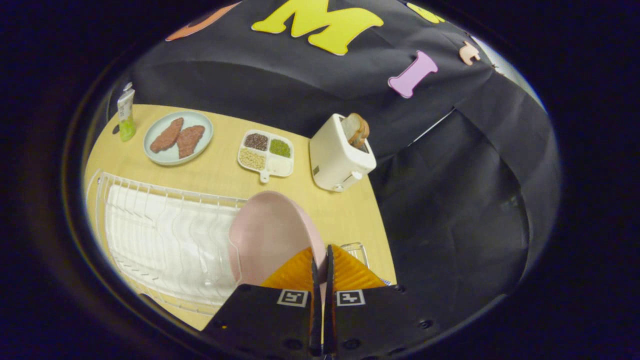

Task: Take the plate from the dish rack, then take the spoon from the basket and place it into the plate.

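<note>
A pink plate (272, 235) stands on edge at the right end of the white wire dish rack (165, 240). My gripper (322, 260) is shut on the plate's right rim, one finger on each face of it. Just right of the fingers, a corner of a wire basket (357, 250) peeks out; what it holds is hidden.
On the wooden table (220, 172) beyond the rack sit a pale plate with two brown patties (178, 137), a divided dish of grains (266, 154), a white toaster with bread in it (341, 152) and a small tube (126, 114). The table's right edge runs just past the toaster.
</note>
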`<state>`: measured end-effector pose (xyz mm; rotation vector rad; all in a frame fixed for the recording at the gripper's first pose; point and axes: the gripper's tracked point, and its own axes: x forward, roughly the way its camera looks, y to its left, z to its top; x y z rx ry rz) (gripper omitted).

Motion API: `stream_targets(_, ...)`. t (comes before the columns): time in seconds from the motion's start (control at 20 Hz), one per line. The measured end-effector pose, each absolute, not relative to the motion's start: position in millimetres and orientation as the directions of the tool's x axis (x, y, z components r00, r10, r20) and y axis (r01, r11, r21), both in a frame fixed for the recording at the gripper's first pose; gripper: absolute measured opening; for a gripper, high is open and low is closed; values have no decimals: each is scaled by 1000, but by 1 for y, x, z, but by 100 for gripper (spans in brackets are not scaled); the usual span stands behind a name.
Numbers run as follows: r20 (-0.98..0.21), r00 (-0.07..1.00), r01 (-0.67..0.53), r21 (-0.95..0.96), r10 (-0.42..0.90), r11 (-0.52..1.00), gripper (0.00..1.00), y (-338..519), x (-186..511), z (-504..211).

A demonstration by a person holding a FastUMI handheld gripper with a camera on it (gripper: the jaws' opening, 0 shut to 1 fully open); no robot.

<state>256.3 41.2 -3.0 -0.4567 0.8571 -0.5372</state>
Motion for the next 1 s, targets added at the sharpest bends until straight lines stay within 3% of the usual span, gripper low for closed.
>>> stream_targets(0.35,-406,593,348,-650,-696,675,7,62,251,-4)
stream_targets(1.0,-255,606,523,-586,-753,619,7,73,223,-13)
